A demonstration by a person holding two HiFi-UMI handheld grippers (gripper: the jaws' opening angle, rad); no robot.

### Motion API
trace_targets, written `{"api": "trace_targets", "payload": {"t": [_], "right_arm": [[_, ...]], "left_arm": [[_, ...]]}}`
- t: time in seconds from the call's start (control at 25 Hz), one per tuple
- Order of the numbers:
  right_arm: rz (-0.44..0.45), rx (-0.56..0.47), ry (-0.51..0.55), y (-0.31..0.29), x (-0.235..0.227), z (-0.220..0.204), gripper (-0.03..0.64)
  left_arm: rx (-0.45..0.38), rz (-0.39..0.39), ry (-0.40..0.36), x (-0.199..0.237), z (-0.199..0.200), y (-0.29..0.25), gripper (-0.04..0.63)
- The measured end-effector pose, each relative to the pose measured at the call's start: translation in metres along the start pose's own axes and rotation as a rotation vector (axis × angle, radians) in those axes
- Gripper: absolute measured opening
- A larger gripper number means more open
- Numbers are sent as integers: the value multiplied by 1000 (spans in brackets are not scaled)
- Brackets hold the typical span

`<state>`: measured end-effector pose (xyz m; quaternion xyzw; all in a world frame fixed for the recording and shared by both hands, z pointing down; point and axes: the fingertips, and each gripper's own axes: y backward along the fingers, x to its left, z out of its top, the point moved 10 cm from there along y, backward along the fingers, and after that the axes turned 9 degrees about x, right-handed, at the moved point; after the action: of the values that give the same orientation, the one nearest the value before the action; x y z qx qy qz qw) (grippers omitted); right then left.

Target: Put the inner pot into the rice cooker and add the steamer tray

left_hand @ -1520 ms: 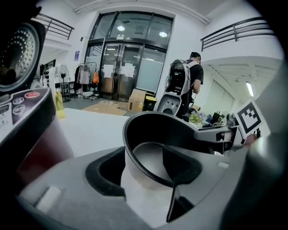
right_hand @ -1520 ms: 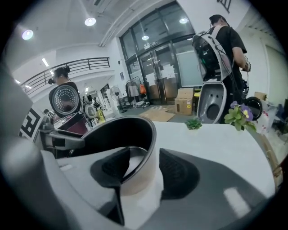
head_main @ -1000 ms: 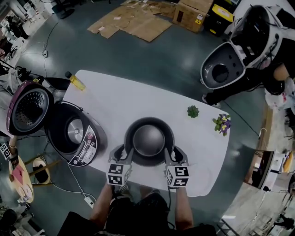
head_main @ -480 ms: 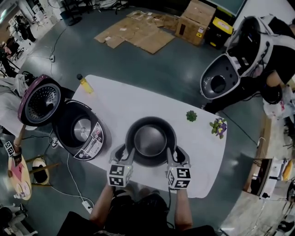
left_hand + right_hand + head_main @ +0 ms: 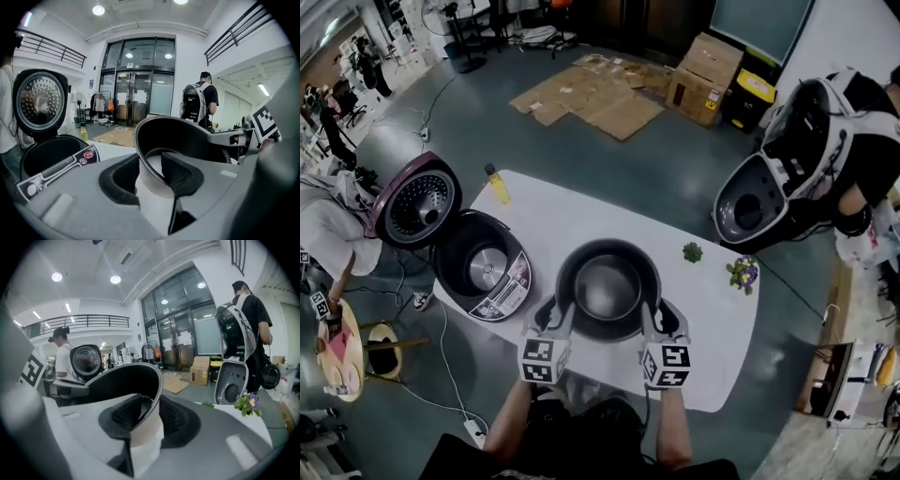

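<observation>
Inner pot [image 5: 607, 286] (one) — rim clamped by left gripper [image 5: 555, 317] and right gripper [image 5: 659, 317], just tightened.

L gripper [image 5: 555, 315] & R gripper [image 5: 661, 317]: grey bodies, blk ribbed pads, each w/ a blk-wht square-marker cube at the table's [image 5: 581, 220] near edge. Top dark, prob. short-sleeved.

We hold both arms forward, left forearm [image 5: 508, 420] and right forearm [image 5: 672, 433] roughly parallel, the grippers tilted a little downward. Our left gripper [image 5: 558, 314] clamps the near-left rim of the inner pot [image 5: 607, 286], one jaw inside the wall and one outside. Our right gripper [image 5: 661, 317] grips the near-right rim likewise; its jaws have just been closing, with the pot's wall between them.
</observation>
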<state>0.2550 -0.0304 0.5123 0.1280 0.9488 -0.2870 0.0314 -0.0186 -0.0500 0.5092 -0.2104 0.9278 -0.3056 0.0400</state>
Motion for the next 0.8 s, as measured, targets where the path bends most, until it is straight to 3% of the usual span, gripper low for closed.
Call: {"api": "trace_targets", "payload": {"t": [0.52, 0.8], "right_arm": [[50, -170, 92, 9, 62, 69, 120], [123, -227, 161, -7, 102, 103, 120]], "left_arm": [[-168, 75, 29, 49, 39, 60, 154], [-237, 166, 57, 87, 44, 88, 153]]}}
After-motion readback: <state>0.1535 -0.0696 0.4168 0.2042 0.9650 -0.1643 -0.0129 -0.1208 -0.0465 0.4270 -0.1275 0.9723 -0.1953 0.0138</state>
